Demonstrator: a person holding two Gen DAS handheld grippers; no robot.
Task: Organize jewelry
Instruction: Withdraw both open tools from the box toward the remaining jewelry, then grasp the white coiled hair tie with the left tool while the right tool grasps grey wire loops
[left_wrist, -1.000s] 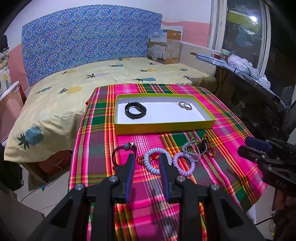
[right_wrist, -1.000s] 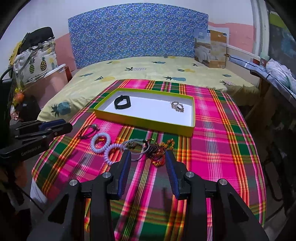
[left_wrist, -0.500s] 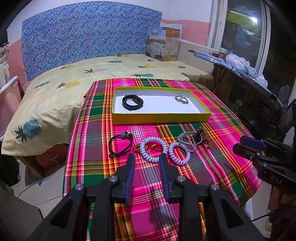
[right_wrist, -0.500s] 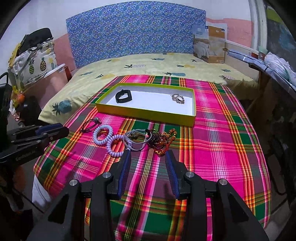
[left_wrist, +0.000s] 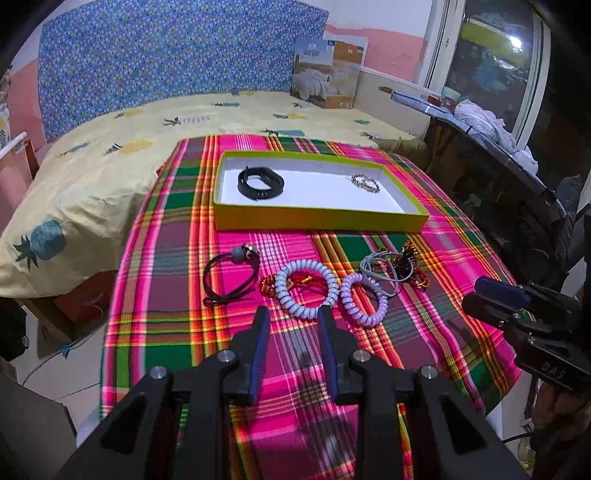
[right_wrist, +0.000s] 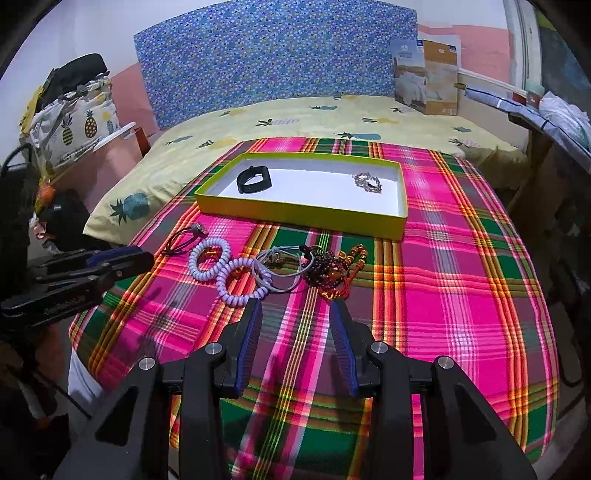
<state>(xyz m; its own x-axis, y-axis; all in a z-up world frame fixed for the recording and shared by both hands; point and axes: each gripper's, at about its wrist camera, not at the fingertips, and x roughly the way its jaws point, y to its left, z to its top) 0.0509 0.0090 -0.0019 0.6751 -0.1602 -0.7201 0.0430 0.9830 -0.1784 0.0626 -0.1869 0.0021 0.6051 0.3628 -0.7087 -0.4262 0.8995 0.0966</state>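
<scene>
- Indoor artificial light from overhead, moderately bright, colours oversaturated.
- Window (left_wrist: 491, 62) dark with one lamp glare spot.
- Soft tongs shadows on plaid cloth (right_wrist: 461, 295).
- Strong fisheye bending, black vignetted corners.
- Slight blur at the near edge.

Tray (left_wrist: 321, 221) behind loose row on cloth (left_wrist: 166, 295) — watch band (left_wrist: 260, 182) left in it, chain bracelet (left_wrist: 365, 183) right
</scene>
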